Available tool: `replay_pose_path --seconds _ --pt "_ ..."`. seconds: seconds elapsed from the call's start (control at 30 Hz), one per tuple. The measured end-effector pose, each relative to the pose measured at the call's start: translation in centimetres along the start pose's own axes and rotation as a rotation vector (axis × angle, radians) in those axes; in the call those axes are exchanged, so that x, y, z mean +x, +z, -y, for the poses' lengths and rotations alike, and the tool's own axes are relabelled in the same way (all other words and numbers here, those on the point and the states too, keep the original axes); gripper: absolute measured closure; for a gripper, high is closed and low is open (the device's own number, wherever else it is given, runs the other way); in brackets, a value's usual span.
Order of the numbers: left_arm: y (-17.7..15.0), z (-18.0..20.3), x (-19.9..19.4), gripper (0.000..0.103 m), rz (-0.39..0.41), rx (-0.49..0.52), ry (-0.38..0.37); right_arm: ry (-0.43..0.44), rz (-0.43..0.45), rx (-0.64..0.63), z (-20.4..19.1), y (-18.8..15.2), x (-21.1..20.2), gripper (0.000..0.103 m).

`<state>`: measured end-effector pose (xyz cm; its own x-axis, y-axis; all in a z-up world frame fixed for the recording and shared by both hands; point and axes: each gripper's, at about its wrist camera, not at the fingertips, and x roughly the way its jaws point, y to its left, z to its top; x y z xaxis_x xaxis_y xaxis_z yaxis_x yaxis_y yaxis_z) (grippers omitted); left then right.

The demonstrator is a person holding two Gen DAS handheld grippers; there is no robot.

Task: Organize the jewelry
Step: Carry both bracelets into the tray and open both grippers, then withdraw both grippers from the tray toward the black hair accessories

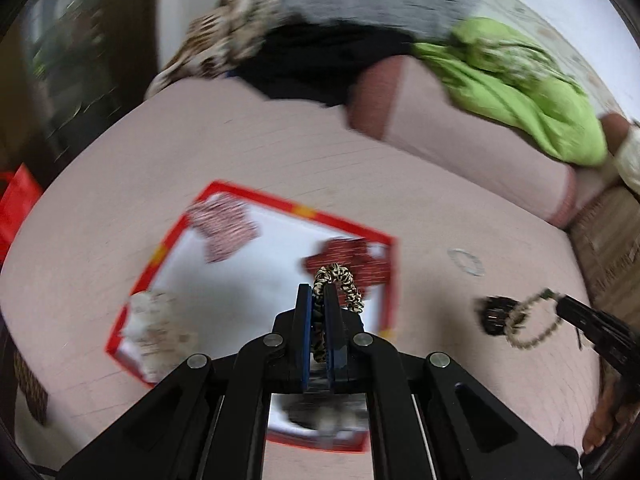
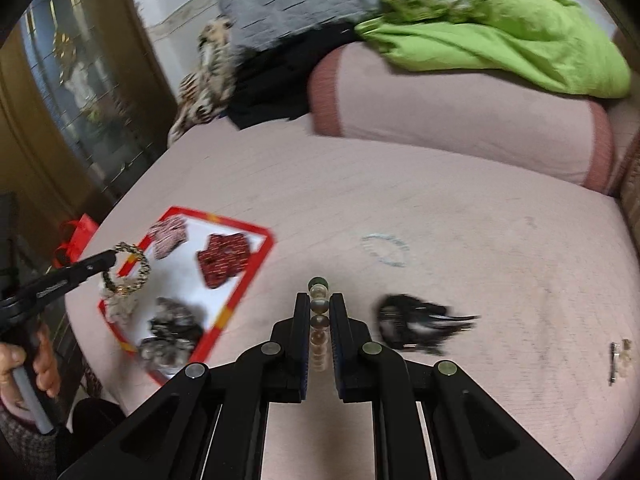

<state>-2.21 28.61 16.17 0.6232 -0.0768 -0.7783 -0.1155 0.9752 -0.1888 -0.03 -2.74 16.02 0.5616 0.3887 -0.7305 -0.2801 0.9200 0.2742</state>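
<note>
A leopard-print scrunchie is clamped between the narrowed jaws of the left claw at lower centre of the left wrist view, held above the near right part of a red-rimmed white tray that lies on the pink bed. In the tray, a pink-and-white scrunchie, a dark red scrunchie and a cream scrunchie can be seen. In the right wrist view, a beaded bracelet is pinched between the nearly closed jaws of the right claw at lower centre, well right of the tray. A black hair accessory lies just right of that claw, a thin pale bracelet further up the bed, and a small clip at the right edge. A green cloth is heaped on a pink bolster at upper right.
</note>
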Motion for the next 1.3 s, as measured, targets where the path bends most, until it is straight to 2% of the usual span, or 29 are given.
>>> replay_pose_path --seconds 0.2,0.37,0.5,0.6,0.77,0.93,1.03,1.1,1.17,1.2,1.3 --pt "-0.3 -5.1 3.9 0.098 -0.040 -0.081 0.051 0.048 -0.066 -0.055 -5.9 1.0 4.3 0.093" --pt "-0.1 -7.4 6.7 0.098 -0.052 -0.117 0.088 0.082 -0.097 -0.124 -11.5 2.2 8.1 0.093" --pt "-0.1 -8.6 8.0 0.098 -0.054 -0.136 0.118 0.161 -0.121 -0.139 -15.6 3.1 11.7 0.092" --pt "-0.2 -9.2 8.3 0.098 -0.036 -0.130 0.148 0.211 -0.142 -0.122 -17.2 3.1 14.0 0.092" --pt "-0.2 -10.0 9.0 0.098 -0.026 -0.131 0.150 0.188 -0.206 -0.122 -17.5 2.1 18.2 0.092" --pt "-0.3 -9.7 9.6 0.097 -0.031 -0.132 0.116 0.133 -0.229 -0.110 -16.1 1.6 19.8 0.091" --pt "-0.3 -9.3 9.4 0.090 -0.014 -0.132 0.103 0.124 -0.230 -0.099 -15.4 1.6 19.8 0.091" --pt "-0.3 -9.0 9.0 0.082 0.007 -0.126 0.100 0.130 -0.227 -0.094 -15.1 1.5 19.4 0.089" --pt "-0.4 -8.6 8.5 0.066 0.036 -0.117 0.101 0.136 -0.216 -0.094 -15.0 1.5 18.6 0.079" --pt "-0.4 -8.4 8.2 0.064 0.050 -0.114 0.102 0.141 -0.205 -0.096 -15.0 1.5 18.1 0.072" --pt "-0.7 -8.0 7.5 0.062 0.081 -0.102 0.104 0.145 -0.169 -0.107 -14.6 1.2 15.9 0.065"
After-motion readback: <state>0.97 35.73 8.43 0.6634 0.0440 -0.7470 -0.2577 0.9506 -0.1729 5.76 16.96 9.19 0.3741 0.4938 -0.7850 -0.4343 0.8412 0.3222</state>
